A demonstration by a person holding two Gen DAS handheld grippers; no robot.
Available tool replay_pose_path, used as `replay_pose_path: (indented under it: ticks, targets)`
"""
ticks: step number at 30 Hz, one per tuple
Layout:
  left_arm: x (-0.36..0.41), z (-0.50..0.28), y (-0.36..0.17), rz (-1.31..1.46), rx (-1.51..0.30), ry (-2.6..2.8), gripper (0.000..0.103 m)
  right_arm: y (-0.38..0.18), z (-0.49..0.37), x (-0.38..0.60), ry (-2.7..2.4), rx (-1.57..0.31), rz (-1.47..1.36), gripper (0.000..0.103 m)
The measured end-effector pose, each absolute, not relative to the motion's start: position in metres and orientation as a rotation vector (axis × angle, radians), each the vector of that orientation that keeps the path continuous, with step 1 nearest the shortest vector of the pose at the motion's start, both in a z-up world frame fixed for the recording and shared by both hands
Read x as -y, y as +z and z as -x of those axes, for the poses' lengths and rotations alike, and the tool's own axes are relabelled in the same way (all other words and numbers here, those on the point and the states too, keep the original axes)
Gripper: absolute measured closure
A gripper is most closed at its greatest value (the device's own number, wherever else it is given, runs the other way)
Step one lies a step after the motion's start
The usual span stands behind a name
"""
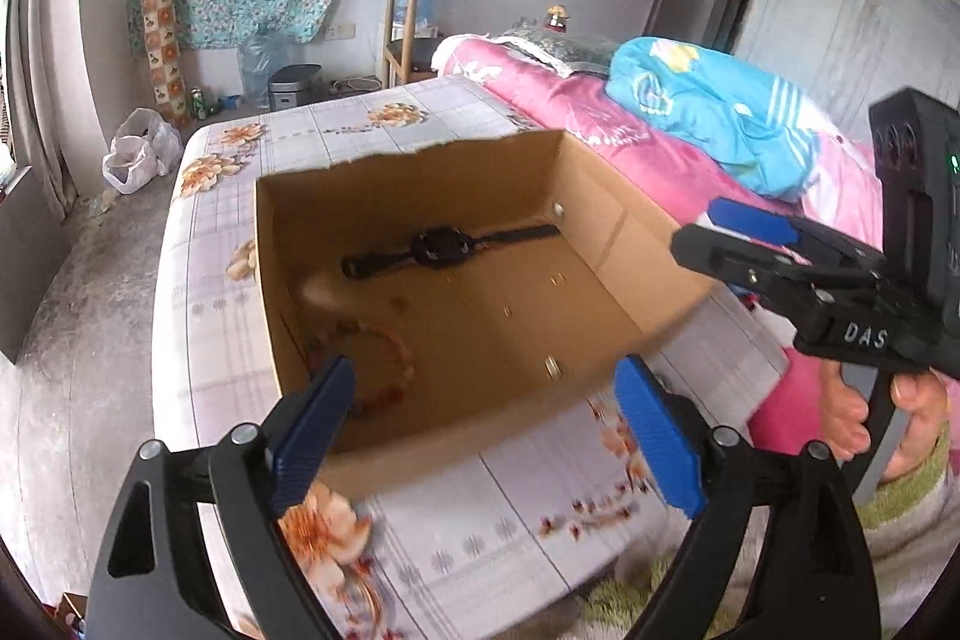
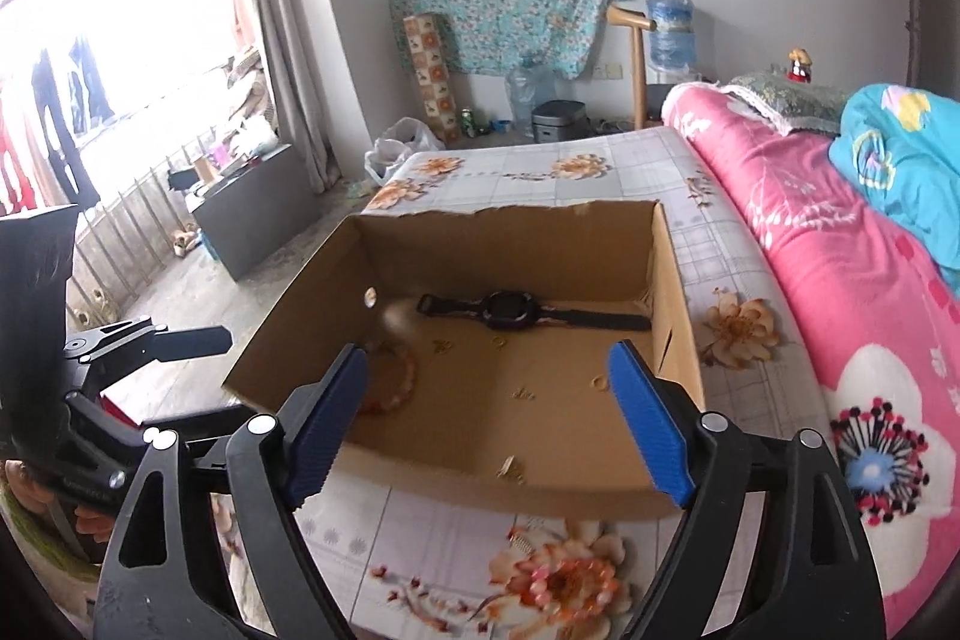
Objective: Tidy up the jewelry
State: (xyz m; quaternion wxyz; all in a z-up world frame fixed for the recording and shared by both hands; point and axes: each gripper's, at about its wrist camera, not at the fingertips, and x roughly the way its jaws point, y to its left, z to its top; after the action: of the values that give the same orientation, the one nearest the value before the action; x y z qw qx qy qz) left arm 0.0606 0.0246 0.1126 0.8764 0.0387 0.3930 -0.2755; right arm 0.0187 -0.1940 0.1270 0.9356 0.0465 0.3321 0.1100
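With both the left gripper (image 1: 489, 421) and the right gripper (image 2: 489, 415) spread wide and empty above the cardboard box (image 2: 675, 280), the watch (image 2: 510, 309) on its floor looked light, its limp strap best pinched beside the rigid case.

An open cardboard box (image 2: 672, 280) with a torn far rim sits on a floral bedsheet. On its floor near the far wall lies a black wristwatch (image 2: 510, 309), flat, its strap stretched out left to right. Near the left wall lies a bracelet of pink and orange beads (image 2: 403, 381), curled in a loop and partly blurred. Several small gold pieces (image 2: 522, 393), perhaps rings or earrings, are scattered apart across the brown floor, too small to identify.
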Motion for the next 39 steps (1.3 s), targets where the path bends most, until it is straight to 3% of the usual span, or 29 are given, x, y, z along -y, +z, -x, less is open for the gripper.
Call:
replay_pose_path:
  ticks: [6, 21, 39]
  targets:
    - [-0.03, -0.029, 0.089, -0.071, -0.864, -0.573, 0.01, 0.115, 0.007, 0.185, 0.227, -0.707, -0.085, 0.02]
    - [-0.001, -0.037, -0.002, -0.176, -1.06, -0.451, 0.01, 0.063, 0.027, 0.166, 0.183, -0.893, -0.04, 0.013]
    - [0.022, -0.052, -0.027, -0.201, -1.11, -0.412, 0.009, 0.058, 0.025, 0.174, -0.01, -0.872, 0.076, 0.008]
